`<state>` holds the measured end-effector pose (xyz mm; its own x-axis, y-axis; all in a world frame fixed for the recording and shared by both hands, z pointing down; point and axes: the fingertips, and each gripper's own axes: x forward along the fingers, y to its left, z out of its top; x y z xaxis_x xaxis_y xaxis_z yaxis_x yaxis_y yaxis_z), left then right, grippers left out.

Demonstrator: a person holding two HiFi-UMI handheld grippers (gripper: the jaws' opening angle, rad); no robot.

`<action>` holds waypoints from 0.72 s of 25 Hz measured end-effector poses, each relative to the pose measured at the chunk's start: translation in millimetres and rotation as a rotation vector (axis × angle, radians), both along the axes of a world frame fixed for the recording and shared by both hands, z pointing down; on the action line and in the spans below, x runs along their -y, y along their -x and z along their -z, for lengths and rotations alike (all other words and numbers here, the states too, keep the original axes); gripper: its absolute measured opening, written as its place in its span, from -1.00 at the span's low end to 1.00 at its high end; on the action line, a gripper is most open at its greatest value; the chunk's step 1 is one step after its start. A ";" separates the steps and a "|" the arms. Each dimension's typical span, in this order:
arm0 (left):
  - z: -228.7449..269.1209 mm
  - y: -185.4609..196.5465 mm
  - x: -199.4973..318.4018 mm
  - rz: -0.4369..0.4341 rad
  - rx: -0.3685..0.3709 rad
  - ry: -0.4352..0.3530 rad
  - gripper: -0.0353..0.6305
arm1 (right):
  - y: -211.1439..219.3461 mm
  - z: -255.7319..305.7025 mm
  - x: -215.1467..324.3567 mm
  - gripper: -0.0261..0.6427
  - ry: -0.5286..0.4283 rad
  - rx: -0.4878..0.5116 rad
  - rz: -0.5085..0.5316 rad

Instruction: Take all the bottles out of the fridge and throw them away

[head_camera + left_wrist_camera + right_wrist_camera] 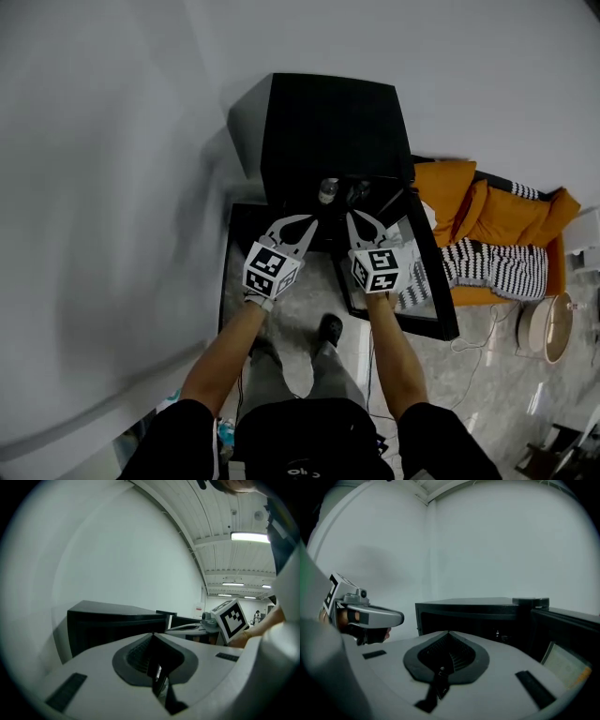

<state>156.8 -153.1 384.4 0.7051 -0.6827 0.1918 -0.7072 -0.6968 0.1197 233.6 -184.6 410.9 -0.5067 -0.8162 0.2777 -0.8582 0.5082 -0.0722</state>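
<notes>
Head view: bottle (pixel 328 190) just ahead of left tool (pixel 312 220) (jaws together).

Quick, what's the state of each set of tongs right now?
Left tongs: closed, holding nothing.
Right tongs: closed, holding nothing.

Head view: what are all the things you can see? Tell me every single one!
fridge: one, black, against the white wall, door open
bottle: one seen for sure, clear, inside the fridge
sofa: one, orange, right of the fridge
blanket: one, black-and-white striped, on the sofa
shoe: one, black, below the fridge
left hand-held gripper: one, grey, shut, empty
right hand-held gripper: one, grey, shut, empty
</notes>
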 end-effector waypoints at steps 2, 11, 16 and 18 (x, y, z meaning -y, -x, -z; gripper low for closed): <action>-14.7 2.1 4.2 0.001 -0.001 0.007 -0.88 | 3.4 -15.2 6.1 -0.90 0.006 -0.004 0.002; -83.2 12.0 24.1 0.011 0.001 0.054 -0.88 | 13.7 -93.0 20.7 -0.90 0.060 -0.019 0.008; -122.0 17.4 29.9 0.001 0.005 0.069 -0.88 | 18.1 -128.7 27.5 -0.89 0.071 -0.030 0.006; -138.2 18.4 28.8 -0.004 0.005 0.078 -0.88 | 19.6 -140.8 27.2 -0.90 0.073 -0.033 0.007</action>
